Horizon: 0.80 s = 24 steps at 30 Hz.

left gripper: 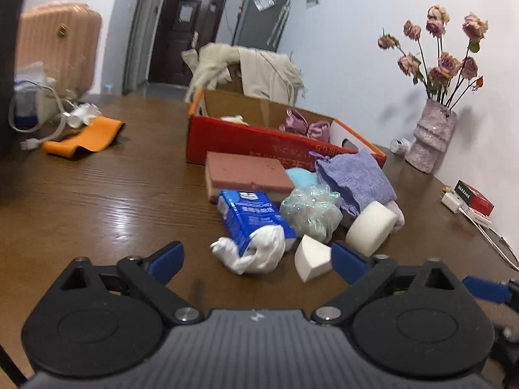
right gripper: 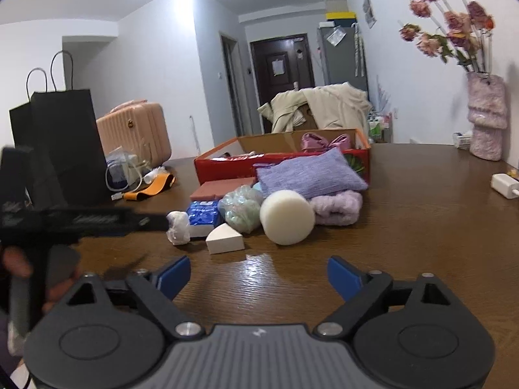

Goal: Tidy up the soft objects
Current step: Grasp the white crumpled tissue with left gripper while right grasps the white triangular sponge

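A pile of soft things lies on the brown table in front of a red cardboard box (left gripper: 259, 142) (right gripper: 227, 163). It holds a pink sponge block (left gripper: 246, 173), a blue tissue pack (left gripper: 249, 215) with white tissue (left gripper: 259, 254) spilling out, a green mesh puff (left gripper: 309, 212), a white wedge sponge (left gripper: 311, 261) (right gripper: 225, 238), a white round sponge (left gripper: 371, 227) (right gripper: 287, 217) and a purple knit pouch (left gripper: 353, 178) (right gripper: 308, 175). My left gripper (left gripper: 256, 261) is open, just short of the tissue and wedge. My right gripper (right gripper: 258, 275) is open and empty, nearer than the pile.
The box holds a pink satin item (left gripper: 305, 124). A vase of dried roses (left gripper: 431, 139) stands at the right, with a charger (left gripper: 454, 202) and a red packet (left gripper: 475, 196). An orange band (left gripper: 87, 137) and cables lie at the left. A black paper bag (right gripper: 61, 142) stands far left.
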{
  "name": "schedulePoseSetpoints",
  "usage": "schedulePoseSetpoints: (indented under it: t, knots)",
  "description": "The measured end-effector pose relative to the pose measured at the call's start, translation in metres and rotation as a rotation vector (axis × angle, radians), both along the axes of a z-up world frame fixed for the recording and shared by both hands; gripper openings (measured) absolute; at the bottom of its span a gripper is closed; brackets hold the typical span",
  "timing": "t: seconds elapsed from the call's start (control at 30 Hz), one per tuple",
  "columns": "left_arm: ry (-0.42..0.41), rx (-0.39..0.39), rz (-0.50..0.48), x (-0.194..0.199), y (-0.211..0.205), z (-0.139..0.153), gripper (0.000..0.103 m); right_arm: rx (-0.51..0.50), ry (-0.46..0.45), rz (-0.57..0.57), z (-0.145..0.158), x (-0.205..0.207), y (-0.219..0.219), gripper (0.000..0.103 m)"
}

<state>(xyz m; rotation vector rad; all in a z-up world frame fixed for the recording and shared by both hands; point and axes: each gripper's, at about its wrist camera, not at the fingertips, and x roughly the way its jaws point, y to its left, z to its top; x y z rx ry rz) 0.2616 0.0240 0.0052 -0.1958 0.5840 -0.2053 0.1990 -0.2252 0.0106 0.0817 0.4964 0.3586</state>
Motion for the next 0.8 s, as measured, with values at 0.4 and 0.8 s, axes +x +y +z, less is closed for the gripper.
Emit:
schedulePoseSetpoints:
  t: [0.4, 0.8]
  knots:
    - [0.044, -0.222, -0.066, 0.025, 0.037, -0.018, 0.025, -0.091, 0.058, 0.094, -0.007, 0.078, 0.06, 0.074]
    - [0.042, -0.26, 0.003, 0.024, 0.062, -0.011, 0.024, -0.206, 0.153, 0.071, -0.025, 0.123, 0.106, 0.035]
